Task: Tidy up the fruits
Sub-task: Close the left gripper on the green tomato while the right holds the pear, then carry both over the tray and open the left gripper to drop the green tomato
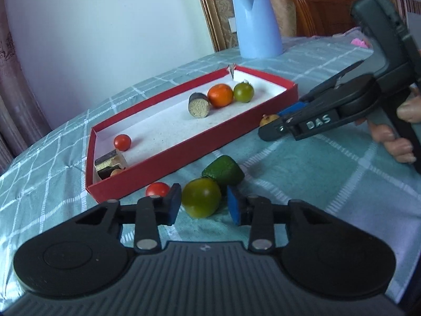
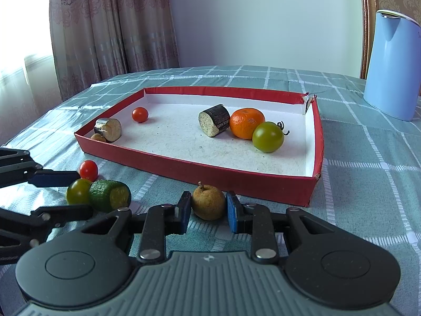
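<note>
Left wrist view: a green tomato (image 1: 201, 197) is straddled by the open left claw (image 1: 204, 205); a brown fruit (image 2: 208, 202) is bracketed by the open right claw (image 2: 208, 212).

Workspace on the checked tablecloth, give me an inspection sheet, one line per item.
Surface: teal checked tablecloth, wrinkled.
Job's things: red tray holds orange, green tomato, red tomato, two dark cut pieces. Outside it: brown fruit, green tomato, red tomato, green cut piece.
Clutter: blue kettle.
Grippers: right gripper open around the brown fruit; left gripper open around the green tomato.
Cables: nothing seen.
Surroundings: curtain, wooden chair.
</note>
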